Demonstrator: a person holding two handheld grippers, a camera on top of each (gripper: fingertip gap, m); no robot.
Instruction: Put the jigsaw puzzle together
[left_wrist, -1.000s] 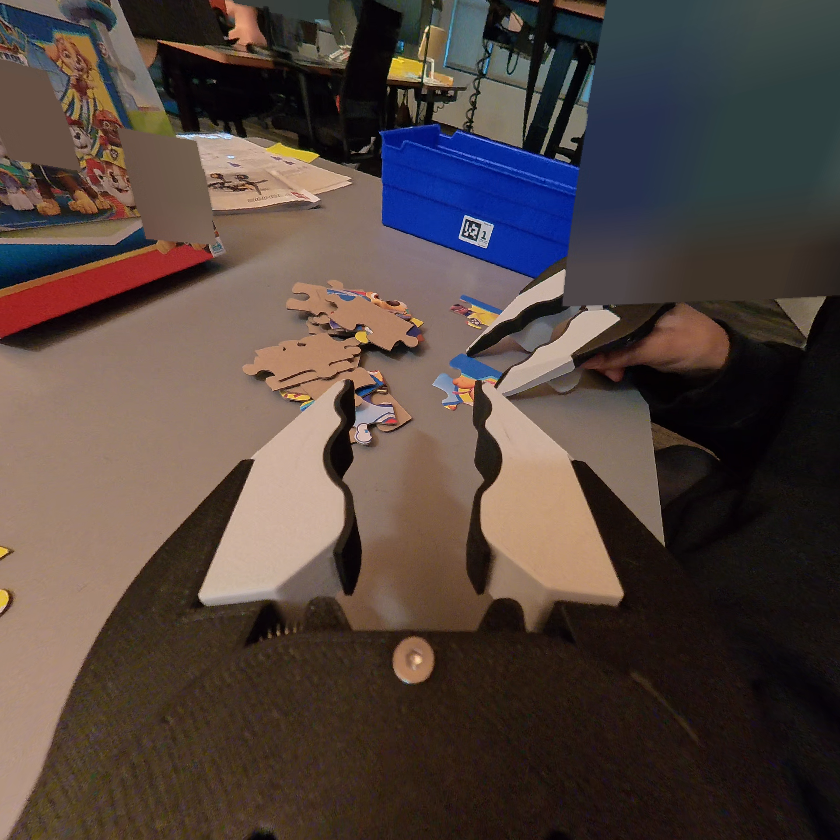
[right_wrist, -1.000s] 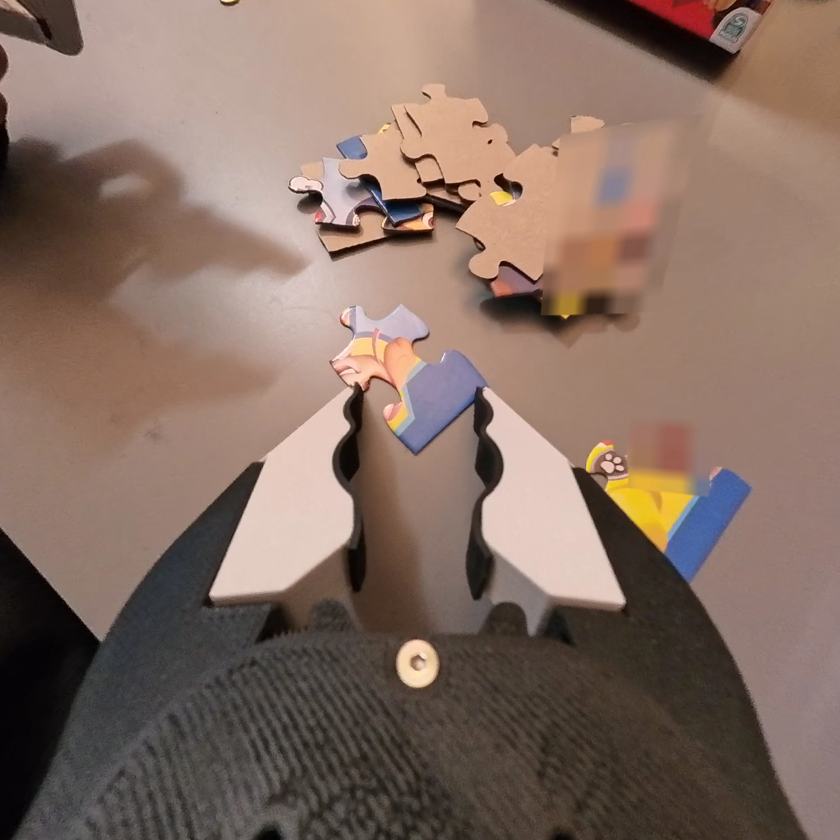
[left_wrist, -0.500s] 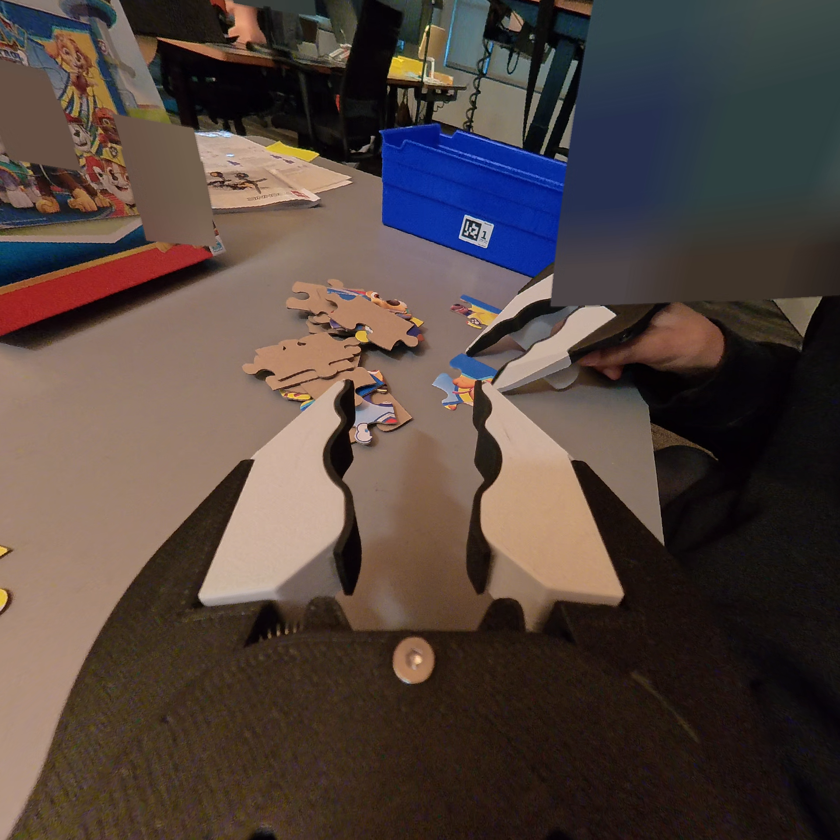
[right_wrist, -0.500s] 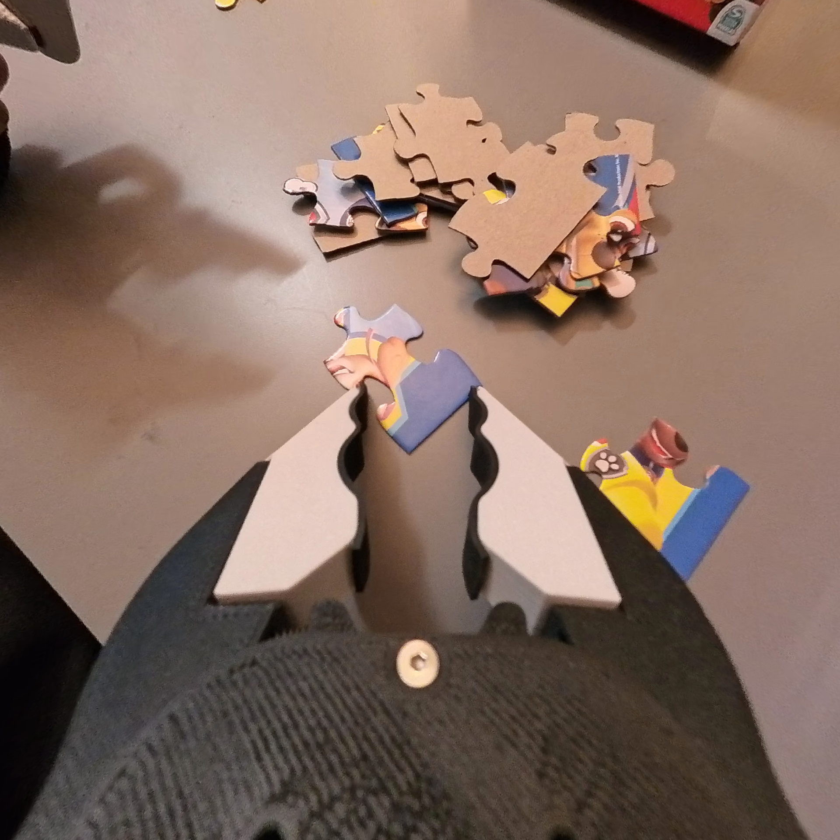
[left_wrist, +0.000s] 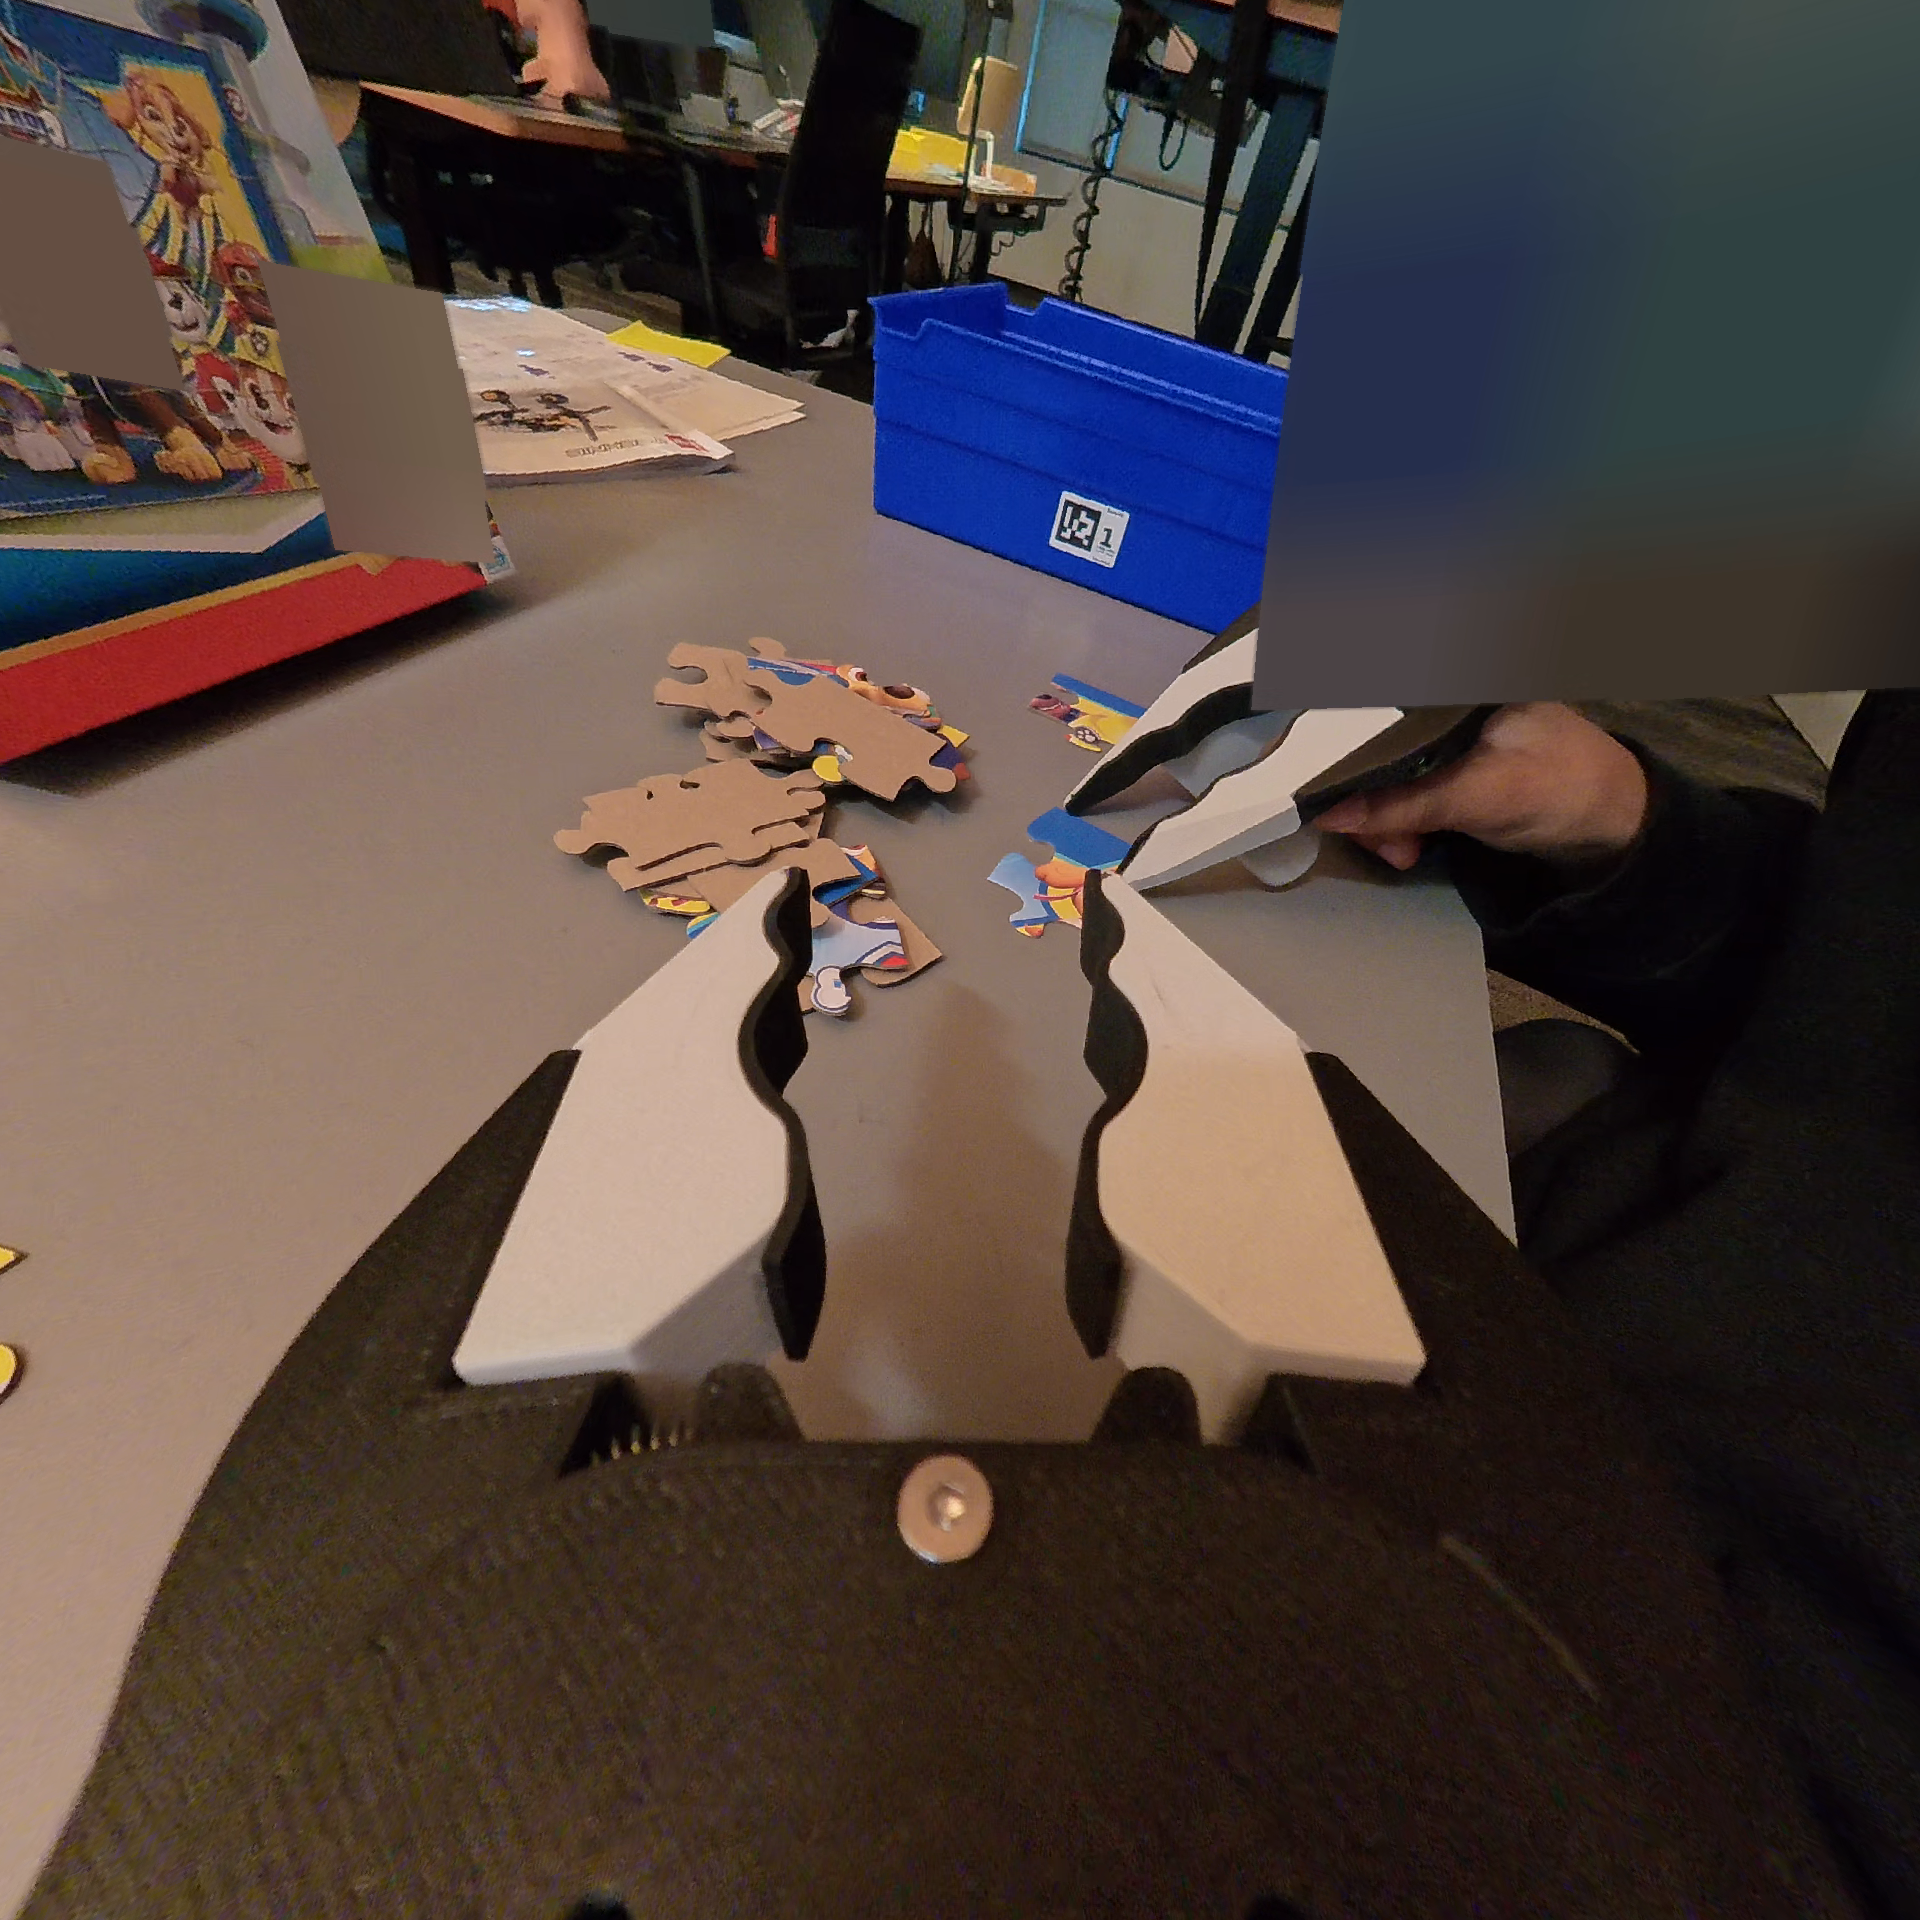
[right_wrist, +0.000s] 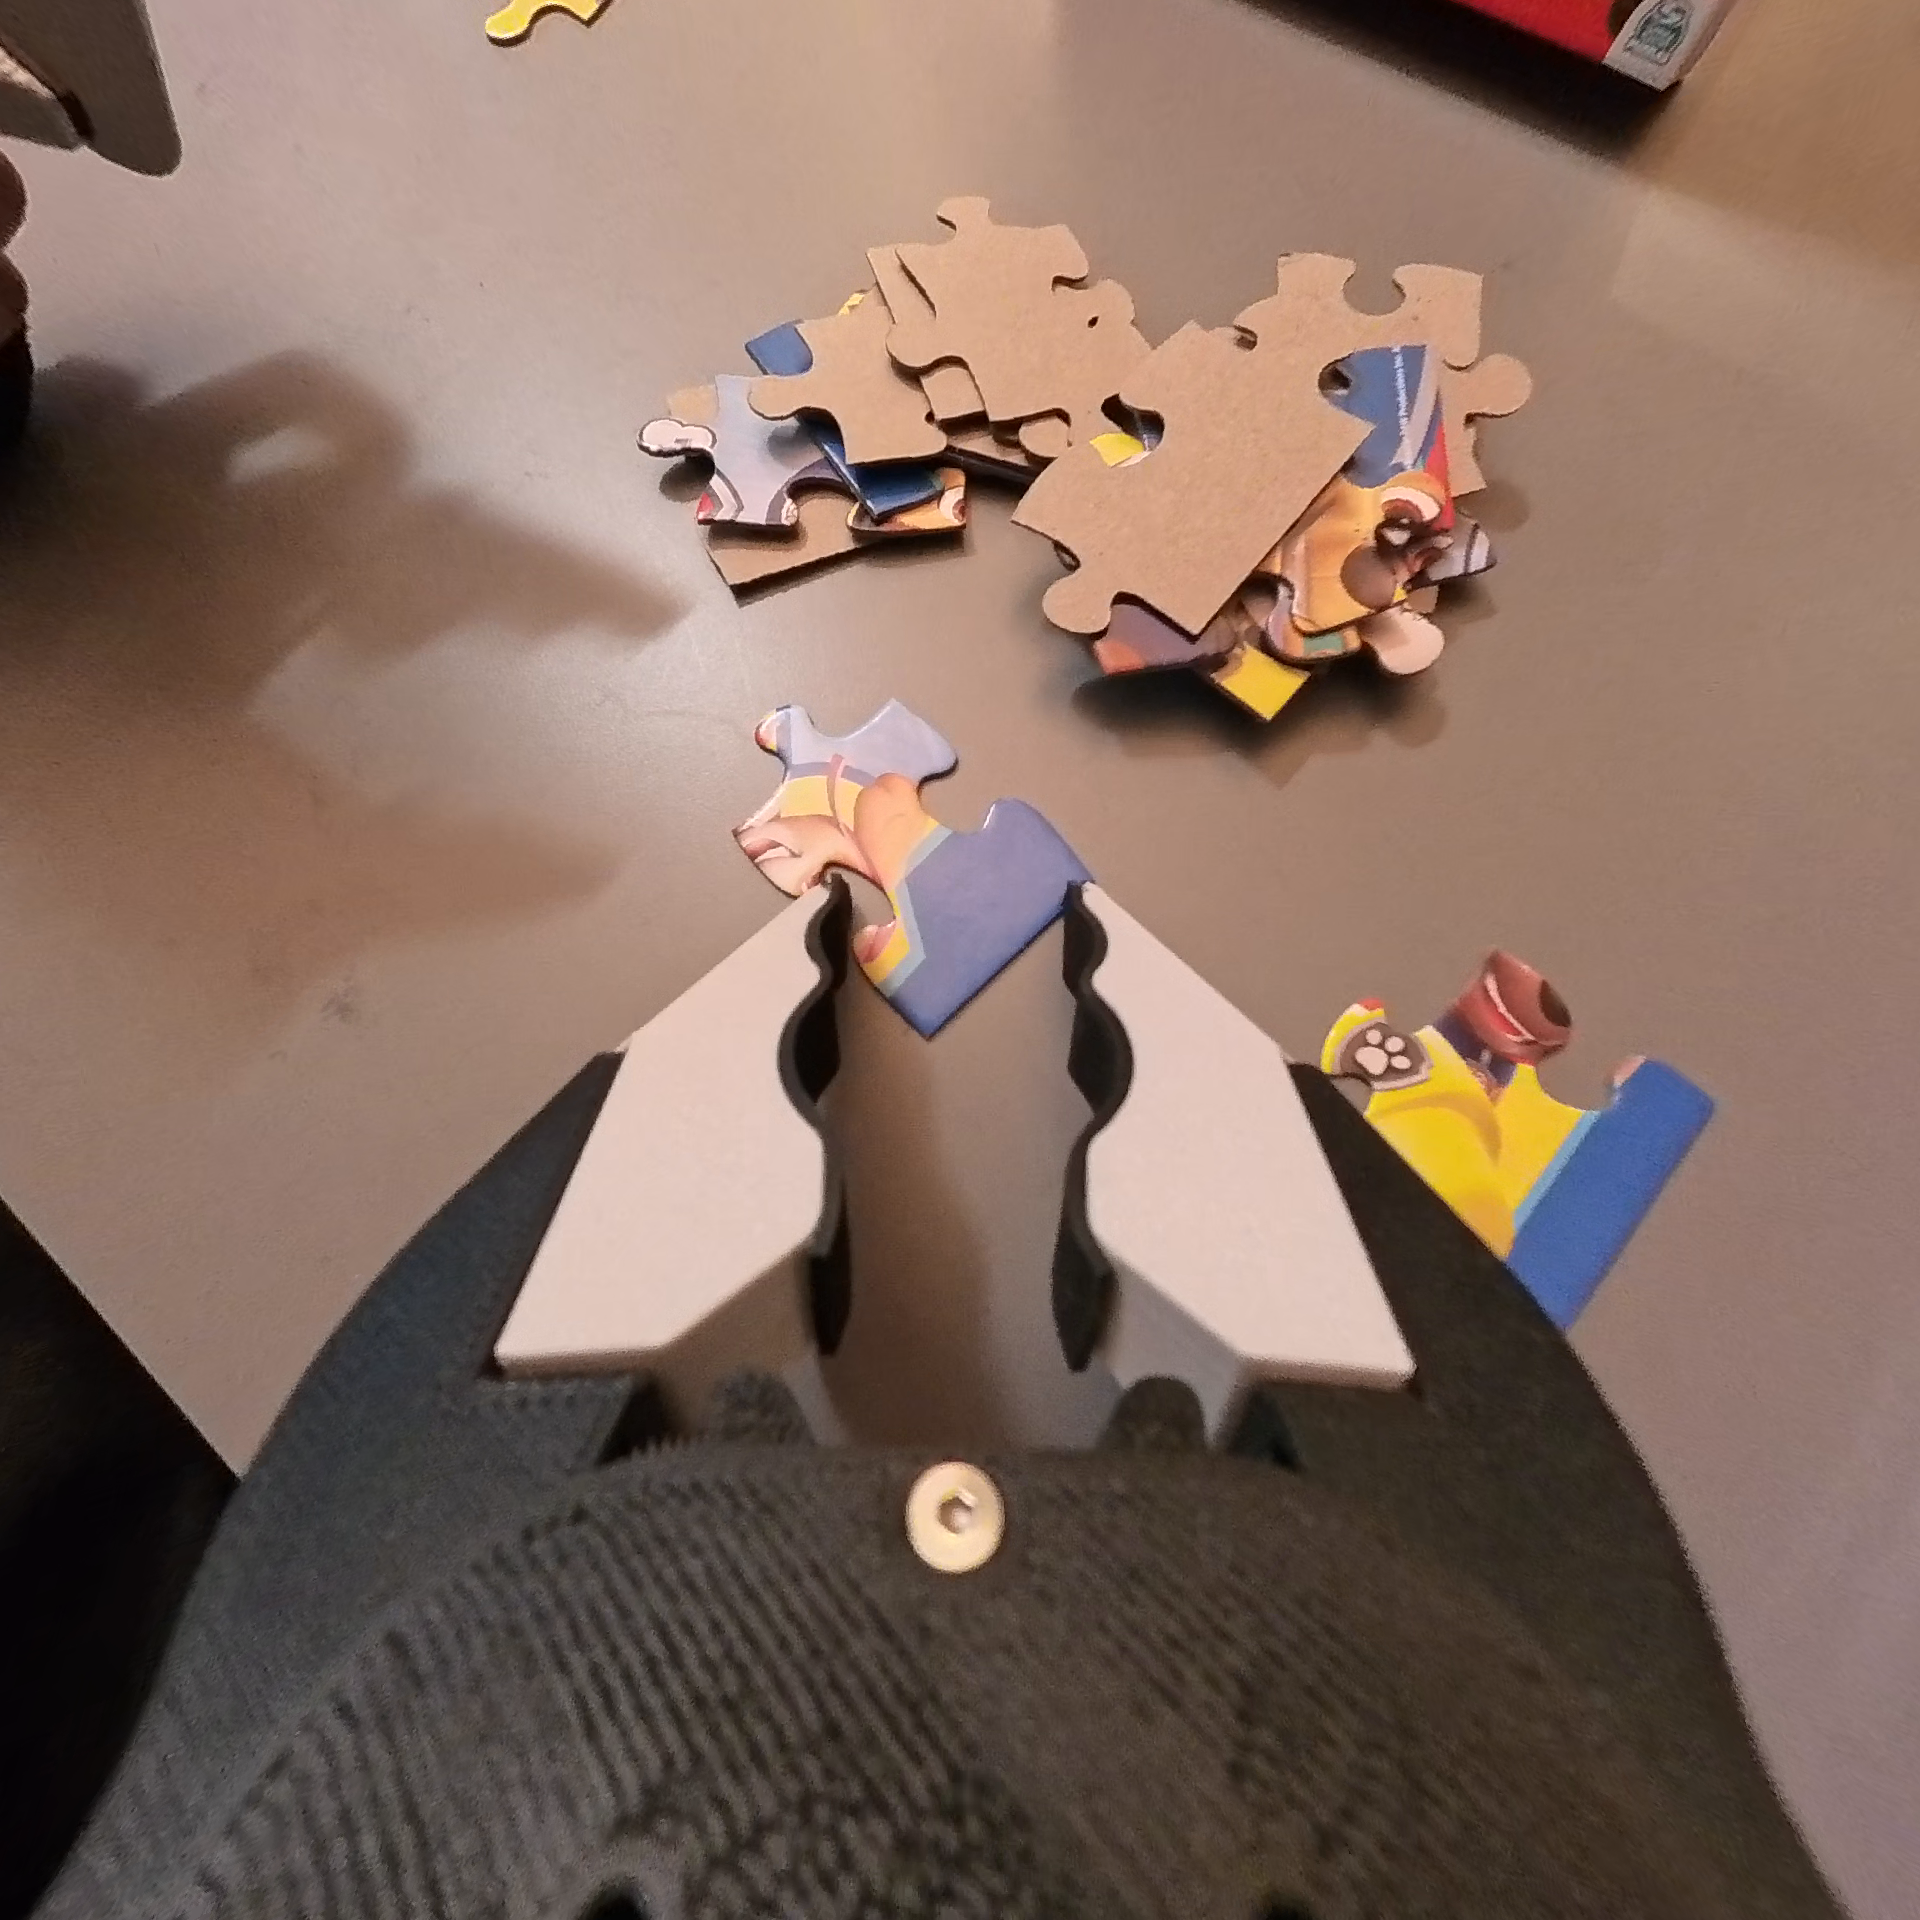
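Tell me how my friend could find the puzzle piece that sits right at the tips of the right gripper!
Start at the grey table and find the messy heap of puzzle pieces, mostly brown side up. Nearer the right gripper lies a single puzzle piece, picture side up, between the fingertips. Unlike the yellow piece with a paw badge beside it, it is mostly blue with peach and pink.

Your landmark: the puzzle pile (left_wrist: 769, 790) on the table (left_wrist: 312, 935). Bin (left_wrist: 1039, 447) behind it, box (left_wrist: 208, 623) left, single piece (left_wrist: 1049, 883) right.
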